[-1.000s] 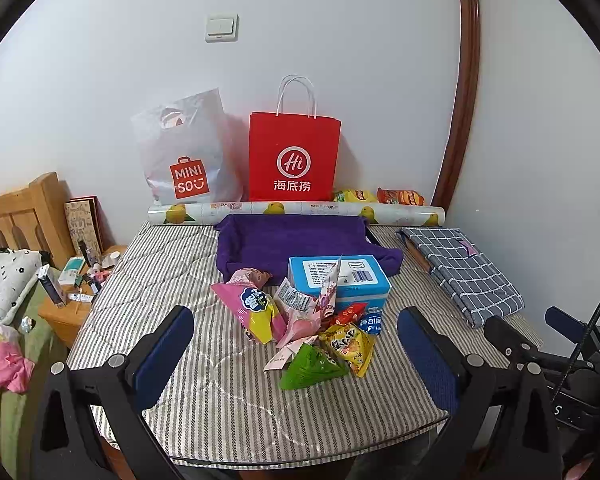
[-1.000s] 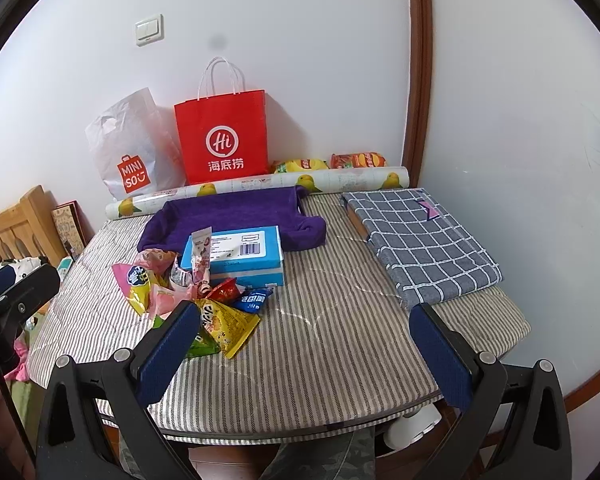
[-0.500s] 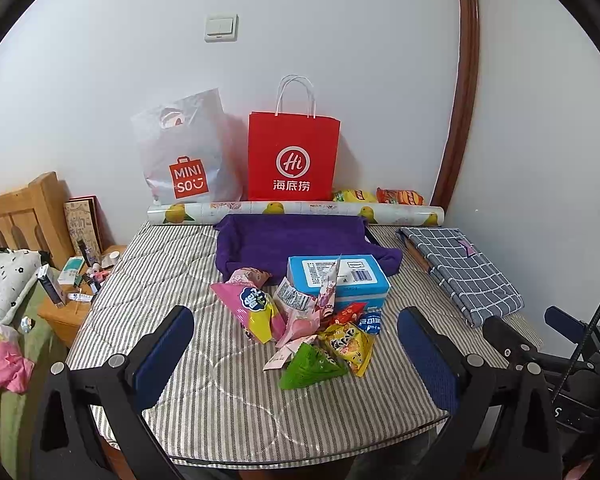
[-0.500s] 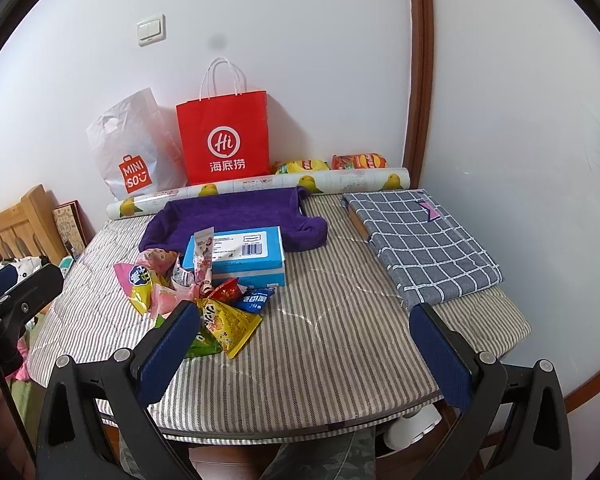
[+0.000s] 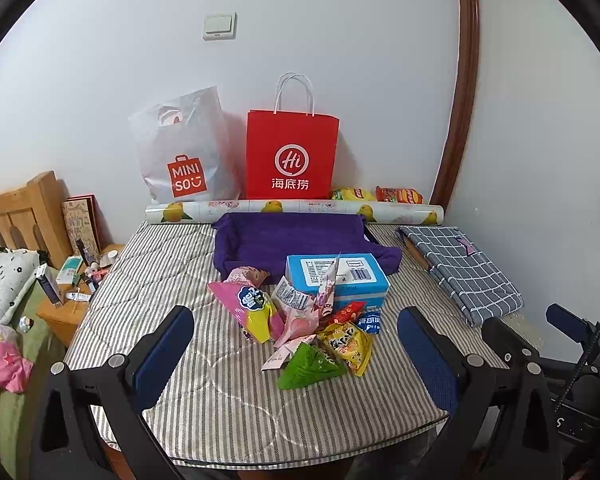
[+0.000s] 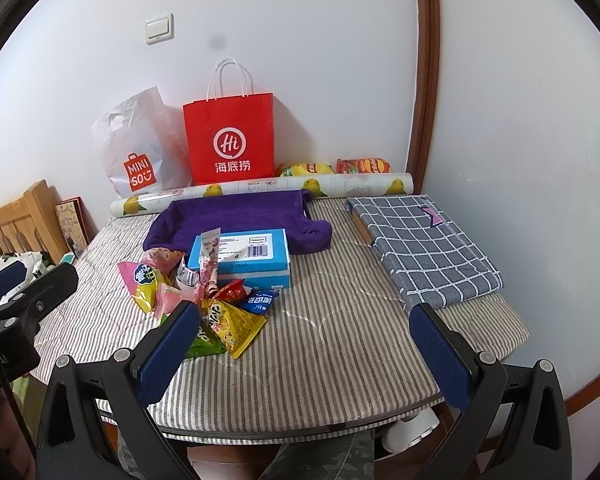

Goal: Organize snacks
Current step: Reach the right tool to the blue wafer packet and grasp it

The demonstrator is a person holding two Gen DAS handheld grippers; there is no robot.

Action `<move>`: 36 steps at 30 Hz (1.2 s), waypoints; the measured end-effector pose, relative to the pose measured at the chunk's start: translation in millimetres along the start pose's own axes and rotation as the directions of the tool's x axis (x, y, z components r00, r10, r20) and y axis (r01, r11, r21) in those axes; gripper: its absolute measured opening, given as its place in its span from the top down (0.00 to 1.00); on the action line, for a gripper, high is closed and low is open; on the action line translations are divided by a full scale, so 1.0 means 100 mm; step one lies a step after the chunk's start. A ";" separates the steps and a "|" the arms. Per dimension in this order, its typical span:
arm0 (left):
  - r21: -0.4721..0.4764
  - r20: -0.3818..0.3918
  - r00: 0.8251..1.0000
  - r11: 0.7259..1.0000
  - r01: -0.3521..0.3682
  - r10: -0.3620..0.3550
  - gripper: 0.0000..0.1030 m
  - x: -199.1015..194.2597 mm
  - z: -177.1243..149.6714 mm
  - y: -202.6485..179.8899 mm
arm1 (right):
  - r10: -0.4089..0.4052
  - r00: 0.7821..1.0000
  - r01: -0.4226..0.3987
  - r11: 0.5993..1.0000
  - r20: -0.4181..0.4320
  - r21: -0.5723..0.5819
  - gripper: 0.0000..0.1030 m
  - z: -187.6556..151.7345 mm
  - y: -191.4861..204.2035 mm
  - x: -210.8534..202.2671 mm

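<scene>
both my grippers hang at the near edge of the tabletop point(image 5: 148, 264), fingers spread wide and holding nothing: the left gripper point(image 5: 296, 344) faces the snack pile point(image 5: 304, 320), the right gripper point(image 6: 304, 340) sits to its right over bare striped cloth. nothing looks sorted yet, so i judge the first pick is the step in hand. i would start with a loose outer packet, the green triangle packet point(image 5: 310, 364) or the yellow packet point(image 5: 348, 344), closing across a flat crimped edge so the film does not slip, and lift straight up so the neighbours stay put. the purple tray point(image 5: 288, 240) behind looks like the likely home. count: one blue box point(image 5: 336, 280), about eight packets in the heap, overlap hiding the exact number, two chip bags point(image 5: 398, 195) by the wall, two shopping bags point(image 5: 292, 156).
</scene>
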State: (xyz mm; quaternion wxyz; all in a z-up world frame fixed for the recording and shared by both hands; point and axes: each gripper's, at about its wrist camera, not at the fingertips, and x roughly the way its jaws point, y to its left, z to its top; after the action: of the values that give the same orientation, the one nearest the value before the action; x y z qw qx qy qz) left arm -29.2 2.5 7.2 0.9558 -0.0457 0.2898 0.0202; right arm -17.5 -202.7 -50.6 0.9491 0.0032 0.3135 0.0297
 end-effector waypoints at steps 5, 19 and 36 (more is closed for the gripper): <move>0.010 0.002 1.000 1.000 0.005 -0.005 0.00 0.01 -0.01 -0.01 | -0.002 1.000 0.001 1.000 -0.012 -0.003 0.00 -0.01 0.02 0.05; 0.006 -0.060 0.998 0.999 0.031 -0.031 0.00 0.53 0.03 0.09 | -0.002 0.999 0.001 1.000 -0.048 -0.016 0.00 -0.01 0.09 0.42; -0.016 -0.208 0.978 1.000 -0.008 0.004 0.05 1.42 -0.11 0.66 | 0.089 0.967 -0.090 0.996 -0.239 0.004 0.03 -0.16 0.26 1.55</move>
State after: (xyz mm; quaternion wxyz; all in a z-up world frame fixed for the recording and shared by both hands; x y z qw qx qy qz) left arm 78.6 69.2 -85.6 0.9198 -0.0547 0.3881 0.0205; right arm 96.1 -167.7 -155.1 0.9022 0.0107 0.4249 0.0736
